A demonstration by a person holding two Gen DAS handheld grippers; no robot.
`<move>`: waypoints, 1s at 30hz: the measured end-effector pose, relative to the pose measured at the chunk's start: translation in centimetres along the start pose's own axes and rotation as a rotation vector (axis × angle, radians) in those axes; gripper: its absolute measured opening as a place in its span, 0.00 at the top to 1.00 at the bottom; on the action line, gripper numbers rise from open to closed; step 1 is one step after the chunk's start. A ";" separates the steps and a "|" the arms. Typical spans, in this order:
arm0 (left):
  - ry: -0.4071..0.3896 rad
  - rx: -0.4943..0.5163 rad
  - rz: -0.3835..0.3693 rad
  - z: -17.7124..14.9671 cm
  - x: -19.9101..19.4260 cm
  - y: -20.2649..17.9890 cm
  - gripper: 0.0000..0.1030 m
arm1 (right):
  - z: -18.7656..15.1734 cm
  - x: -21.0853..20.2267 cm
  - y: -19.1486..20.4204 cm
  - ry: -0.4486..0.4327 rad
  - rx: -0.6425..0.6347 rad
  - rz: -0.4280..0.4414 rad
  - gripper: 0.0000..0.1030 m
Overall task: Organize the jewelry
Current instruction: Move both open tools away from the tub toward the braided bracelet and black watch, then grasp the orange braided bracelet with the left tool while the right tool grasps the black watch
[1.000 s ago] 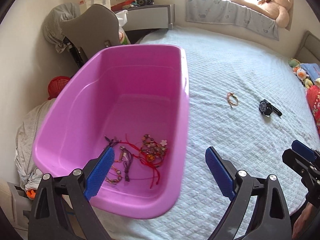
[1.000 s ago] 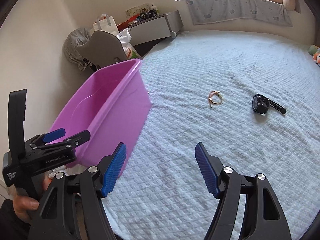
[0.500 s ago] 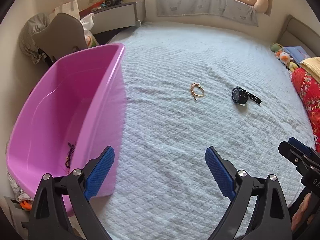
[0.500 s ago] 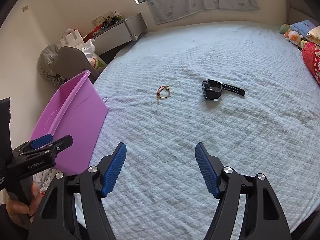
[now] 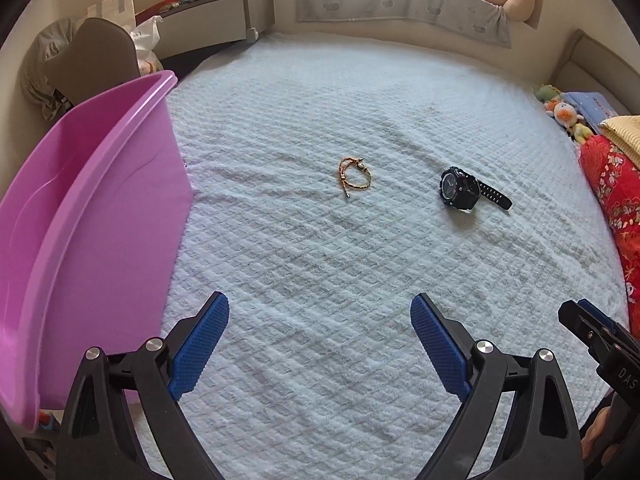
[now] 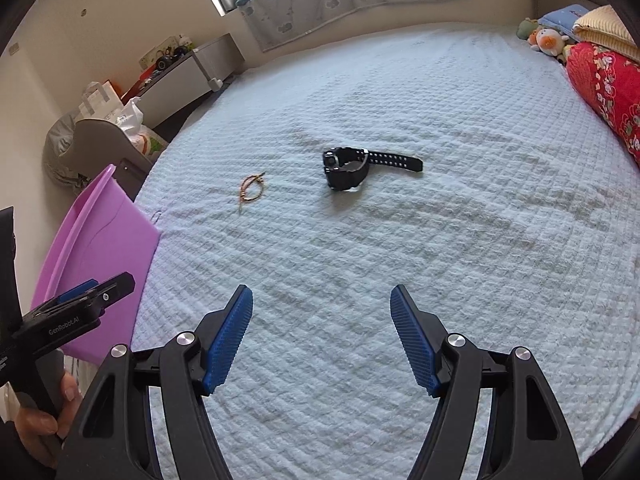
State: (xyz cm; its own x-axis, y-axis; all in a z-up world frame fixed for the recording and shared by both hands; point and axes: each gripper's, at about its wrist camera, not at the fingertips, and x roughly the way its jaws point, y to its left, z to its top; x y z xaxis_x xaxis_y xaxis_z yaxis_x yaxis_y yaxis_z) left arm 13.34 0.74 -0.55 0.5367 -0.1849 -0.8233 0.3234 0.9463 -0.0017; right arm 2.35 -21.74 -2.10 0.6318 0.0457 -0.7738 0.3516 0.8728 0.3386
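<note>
The bracelet point(image 5: 353, 177) lies on the bed point(image 5: 320, 280), well ahead of both grippers, with a black watch point(image 5: 460, 189) near it on the right. The left gripper point(image 5: 320, 344) and right gripper point(image 6: 321, 340) hover with jaws spread, empty. A pink bin point(image 5: 80, 220) stands at left.

Both wrist cams sat low over the near edge of the quilted bedspread point(image 5: 320, 280), looking forward between their own spread blue pads toward the window wall. Left cam sat close beside the pink tub point(image 5: 92, 208); right cam sat further right, tub point(image 6: 100, 240) at frame edge. Both views shared the bracelet point(image 5: 354, 178) point(image 6: 251, 191) and black watch point(image 5: 460, 190) point(image 6: 348, 168) mid-bed.
</note>
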 end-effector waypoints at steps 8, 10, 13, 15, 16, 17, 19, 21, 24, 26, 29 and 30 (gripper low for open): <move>0.000 0.020 0.011 1.1 5.3 -2.1 0.12 | 1.0 4.0 -3.8 0.028 0.024 -0.052 0.34; 0.002 0.021 0.010 1.6 6.7 -2.4 0.12 | 1.4 5.1 -4.0 0.034 0.023 -0.056 0.34; 0.004 0.018 0.005 2.5 8.8 -2.7 0.12 | 2.2 7.0 -3.9 0.045 0.015 -0.050 0.34; -0.004 0.026 0.015 3.2 10.0 -2.8 0.12 | 2.9 8.3 -3.4 0.047 0.006 -0.048 0.34; -0.012 0.032 0.025 3.5 10.6 -2.9 0.12 | 3.3 8.8 -3.1 0.047 0.002 -0.046 0.34; -0.018 0.036 0.032 3.7 11.1 -2.9 0.12 | 3.7 9.5 -2.8 0.045 -0.002 -0.042 0.34; -0.024 0.036 0.042 4.3 12.1 -2.9 0.12 | 4.6 10.8 -2.3 0.041 -0.006 -0.036 0.34; -0.031 0.029 0.039 4.9 13.1 -2.8 0.12 | 5.5 12.2 -1.7 0.033 -0.013 -0.032 0.34; -0.040 0.027 0.047 5.7 14.6 -2.9 0.12 | 6.7 14.0 -0.9 0.023 -0.022 -0.031 0.34; -0.043 0.019 0.050 6.1 15.5 -2.8 0.12 | 7.4 15.1 -0.6 0.021 -0.031 -0.034 0.34; -0.040 -0.002 0.044 6.7 16.7 -2.6 0.12 | 8.2 16.6 -0.3 0.015 -0.038 -0.043 0.34; -0.038 -0.010 0.041 6.9 17.1 -2.5 0.12 | 8.5 17.1 -0.3 0.017 -0.039 -0.047 0.34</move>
State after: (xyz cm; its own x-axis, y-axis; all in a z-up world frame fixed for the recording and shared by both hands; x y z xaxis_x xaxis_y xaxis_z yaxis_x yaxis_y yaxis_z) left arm 27.16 -6.60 -10.71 0.5786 -0.1554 -0.8007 0.2926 0.9559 0.0259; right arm 18.91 -25.31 -10.88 0.6035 0.0118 -0.7973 0.3533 0.8925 0.2806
